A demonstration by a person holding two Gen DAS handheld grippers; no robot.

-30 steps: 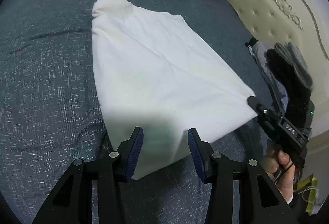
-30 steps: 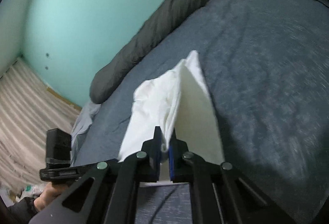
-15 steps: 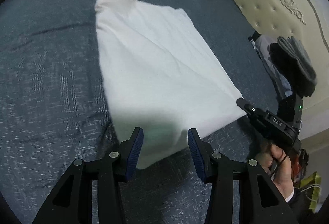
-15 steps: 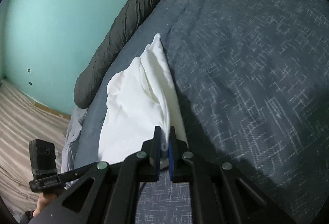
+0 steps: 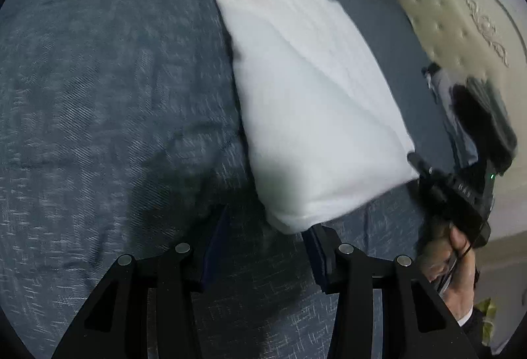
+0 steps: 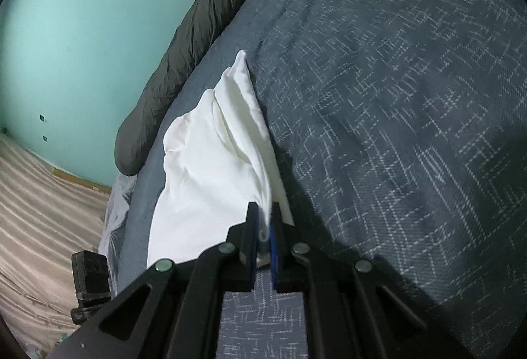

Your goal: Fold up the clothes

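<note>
White folded garment (image 5: 309,102) lies on the blue-grey bed cover (image 5: 108,115). Right claw (image 6: 263,232) is clenched on its near corner. Left claw (image 5: 263,247) stands released, its right finger tip just at the garment's near edge.

Garment (image 5: 309,102): plain white, no print.
Bedspread (image 6: 395,95): slate blue with fine white broken crosshatch lines.
Duvet (image 6: 204,22), far edge: dark charcoal grey.
Wall (image 6: 82,29): teal.
Headboard (image 5: 454,22): cream, tufted, with scroll ornament.
Left tool (image 5: 266,247): black, dark blue pads.
Right tool (image 6: 263,227): black, blue pads.
Floor (image 6: 39,200): beige stripes.
</note>
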